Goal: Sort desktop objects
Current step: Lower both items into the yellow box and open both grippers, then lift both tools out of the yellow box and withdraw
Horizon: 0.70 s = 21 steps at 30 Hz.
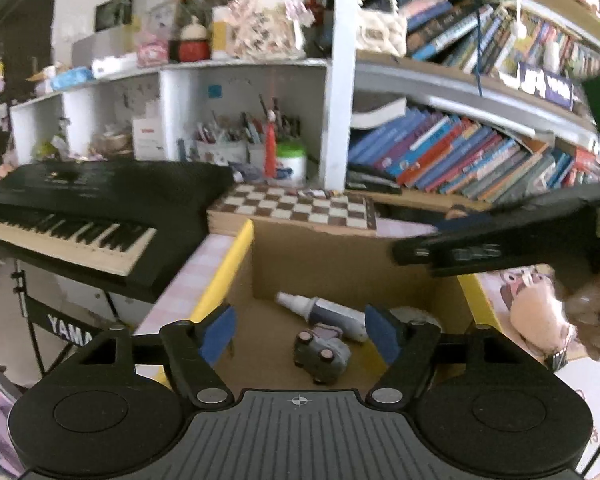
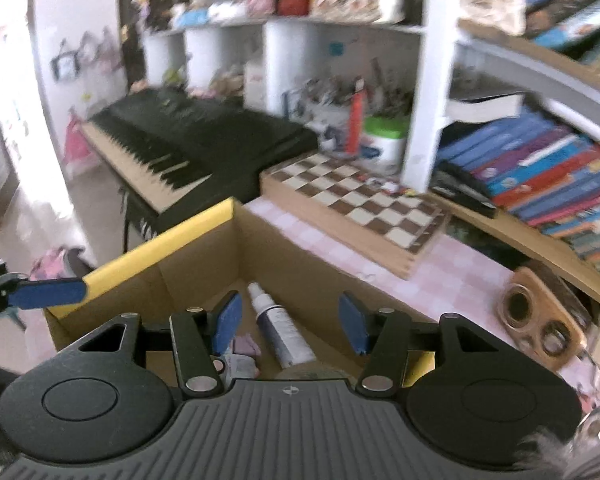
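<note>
Above the open cardboard box (image 1: pixel 340 264) both grippers hung with nothing between their blue pads: the left gripper (image 1: pixel 300 330) stood fairly wide, the right gripper (image 2: pixel 290 322) somewhat narrower, each clear of the things below. Down on the box floor lay a small grey toy car (image 1: pixel 321 354) on its side, wheels showing, touching or just beside a white spray bottle (image 1: pixel 324 314) that lay flat with its nozzle toward the far wall; a pale round thing sat partly hidden behind the right pad in the left wrist view (too little showed to name it). Judging from this, the sorting seemed only partly done, since a plush pig (image 1: pixel 540 322) and a wooden tray (image 2: pixel 540 316) sat outside on the pink checked tablecloth (image 2: pixel 440 272). Trouble could come from the two grippers crowding the same box mouth, where one finger might knock the yellow flap (image 1: pixel 224 268) or clip the other arm. A careless reach toward the desk's back could also sweep the chessboard (image 2: pixel 356 200), and the person's hand (image 1: pixel 592 316) sat close to the pig.
</note>
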Each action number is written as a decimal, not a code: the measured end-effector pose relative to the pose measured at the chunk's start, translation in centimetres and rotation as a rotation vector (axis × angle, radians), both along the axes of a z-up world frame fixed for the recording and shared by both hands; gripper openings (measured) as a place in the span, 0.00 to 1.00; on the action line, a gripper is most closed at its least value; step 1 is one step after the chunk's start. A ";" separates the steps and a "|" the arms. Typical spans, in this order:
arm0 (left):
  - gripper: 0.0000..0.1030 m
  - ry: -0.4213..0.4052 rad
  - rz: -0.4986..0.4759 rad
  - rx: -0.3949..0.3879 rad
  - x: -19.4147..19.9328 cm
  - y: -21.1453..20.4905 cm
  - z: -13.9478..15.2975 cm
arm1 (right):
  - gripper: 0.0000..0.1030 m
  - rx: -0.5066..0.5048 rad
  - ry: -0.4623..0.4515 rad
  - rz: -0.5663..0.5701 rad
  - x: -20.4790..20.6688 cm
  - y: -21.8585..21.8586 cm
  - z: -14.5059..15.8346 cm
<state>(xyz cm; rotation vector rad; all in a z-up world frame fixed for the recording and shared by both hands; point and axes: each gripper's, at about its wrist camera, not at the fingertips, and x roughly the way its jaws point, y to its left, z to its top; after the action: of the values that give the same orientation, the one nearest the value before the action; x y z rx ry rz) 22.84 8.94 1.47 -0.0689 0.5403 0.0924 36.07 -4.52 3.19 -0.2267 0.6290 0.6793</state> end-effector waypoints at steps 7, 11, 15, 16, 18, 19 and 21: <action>0.80 -0.072 0.040 -0.013 -3.3 1.0 1.8 | 0.51 0.085 -0.059 -0.163 -4.0 -4.6 1.5; 0.81 -0.094 0.028 -0.015 -4.9 1.1 2.5 | 0.51 0.115 -0.083 -0.244 -6.5 -7.0 2.0; 0.81 -0.104 0.009 -0.019 -6.4 0.9 2.9 | 0.51 0.117 -0.109 -0.291 -9.1 -8.8 2.3; 0.82 -0.104 0.002 -0.021 -6.8 0.8 2.9 | 0.51 0.116 -0.115 -0.300 -9.7 -9.1 2.3; 0.82 -0.102 -0.008 -0.023 -7.7 0.7 2.8 | 0.52 0.114 -0.123 -0.316 -11.1 -9.7 2.2; 0.82 -0.101 -0.012 -0.024 -8.1 0.6 2.8 | 0.52 0.113 -0.128 -0.324 -11.8 -10.0 2.2; 0.82 -0.100 -0.018 -0.030 -9.0 0.5 2.7 | 0.53 0.111 -0.137 -0.339 -13.2 -10.3 2.0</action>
<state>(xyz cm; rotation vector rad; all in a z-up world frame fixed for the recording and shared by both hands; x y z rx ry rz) 13.83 9.44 4.17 -0.0975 0.4424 0.0630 22.83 -14.87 5.20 -0.0602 0.4813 0.3669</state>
